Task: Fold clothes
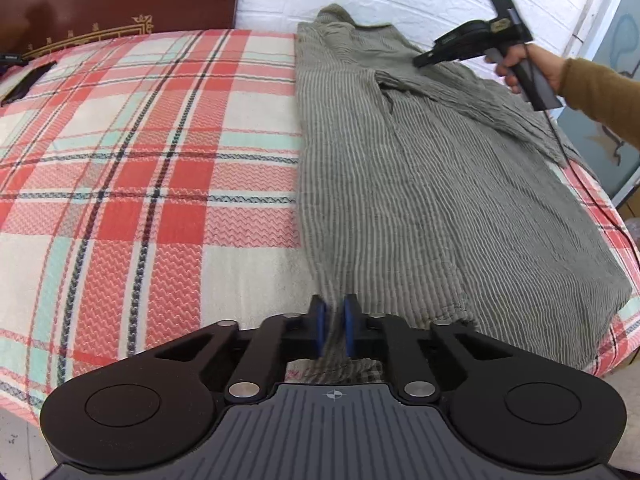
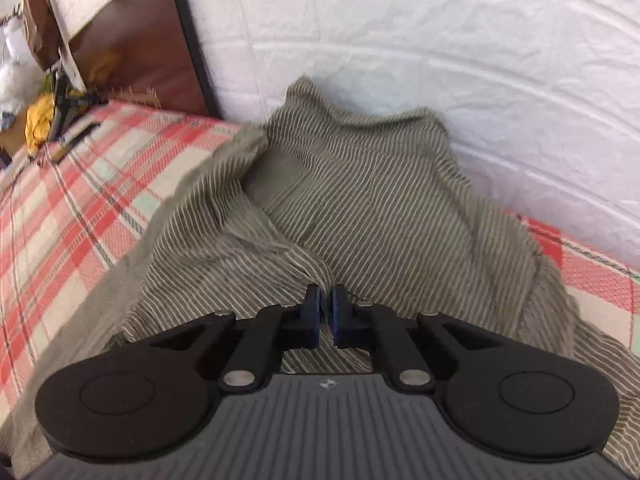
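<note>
Both pictures are bright, with soft, even light and no hard glare. In the left wrist view the red, white and mint checked bedspread [image 1: 140,152] looks sharp, and its straight lines bend into curves near the edges. Corners at 11 and 1 o'clock go dark and round. The grey-green striped cloth [image 1: 400,184] smears a little at 6 o'clock. The right wrist view is blurrier: the stripes [image 2: 380,200] look soft, and things at 9 to 10 o'clock are fuzzy. The white wall [image 2: 440,40] is very pale, almost washed out. Shadows are faint.

Striped shirt [image 1: 420,184] — left gripper [image 1: 334,334] pinch
</note>
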Tool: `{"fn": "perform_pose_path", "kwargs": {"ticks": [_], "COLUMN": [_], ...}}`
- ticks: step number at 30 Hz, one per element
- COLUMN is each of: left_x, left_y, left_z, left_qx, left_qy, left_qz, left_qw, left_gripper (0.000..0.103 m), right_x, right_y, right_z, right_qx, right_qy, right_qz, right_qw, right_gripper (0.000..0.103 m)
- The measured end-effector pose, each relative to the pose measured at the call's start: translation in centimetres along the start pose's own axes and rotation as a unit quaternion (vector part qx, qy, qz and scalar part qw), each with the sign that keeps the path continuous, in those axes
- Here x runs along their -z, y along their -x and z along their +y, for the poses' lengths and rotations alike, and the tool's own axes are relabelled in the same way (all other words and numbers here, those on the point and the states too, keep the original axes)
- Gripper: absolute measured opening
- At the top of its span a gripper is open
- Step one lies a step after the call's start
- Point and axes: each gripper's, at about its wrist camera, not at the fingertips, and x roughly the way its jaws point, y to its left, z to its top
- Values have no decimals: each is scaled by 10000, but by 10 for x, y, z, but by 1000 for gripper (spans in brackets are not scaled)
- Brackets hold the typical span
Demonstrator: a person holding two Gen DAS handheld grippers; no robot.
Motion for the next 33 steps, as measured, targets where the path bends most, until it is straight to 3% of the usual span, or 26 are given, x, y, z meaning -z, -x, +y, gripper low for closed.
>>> {"fn": "perform_pose_path", "kwargs": {"ticks": [3, 9, 10, 11, 12, 14, 20, 24, 27, 29, 31, 33], "left_x": [3, 3, 2, 2, 2, 2, 1, 4, 10, 12, 12, 13], "left_y": [-1, -1, -1, 0, 2, 5, 28, 35, 38, 38, 38, 39], "left_z": [-2, -1, 0, 0, 0, -4, -24, -45, -56, -57, -53, -43], "left_qx": [-94, -113, -103, -101, -112, -196, -347, -298, -267, -304, -312, -226], "left_qy": [-110, -84, -72, -65, -79, -170, -733, -1312, -1611, -1587, -1415, -1123], "left_qz": [50, 31, 34, 39, 35, -5, -275, -406, -459, -466, -456, -414], "left_qw": [9999, 9999, 9999, 9999, 9999, 9997, 9963, 9901, 9855, 9858, 9884, 9926], "left_gripper": [3, 4, 12, 28, 30, 32, 37, 51, 60, 69, 71, 72], "right_x": [3, 19, 21, 24, 25, 27, 51, 89, 128, 155, 179, 195], "right_y": [14, 9, 9, 9, 11, 25, 85, 114, 124, 122, 117, 110], "right_z": [-8, -11, -10, -8, -6, -2, 19, 48, 83, 108, 132, 150], "right_qx": [82, 561, 592, 623, 661, 734, 525, -72, -754, -1251, -1775, -2032], "right_qy": [-177, -106, -71, -36, -17, -24, 97, -270, -740, -1152, -1478, -1751], "right_qz": [-89, 203, 186, 170, 115, -119, -519, -540, -405, -157, 22, 181], "right_qw": [9998, 9982, 9980, 9979, 9977, 9972, 9972, 9982, 9936, 9853, 9730, 9632], "right_gripper": [6, 9, 9, 14, 27, 43, 45, 45, 48, 51, 51, 51]}}
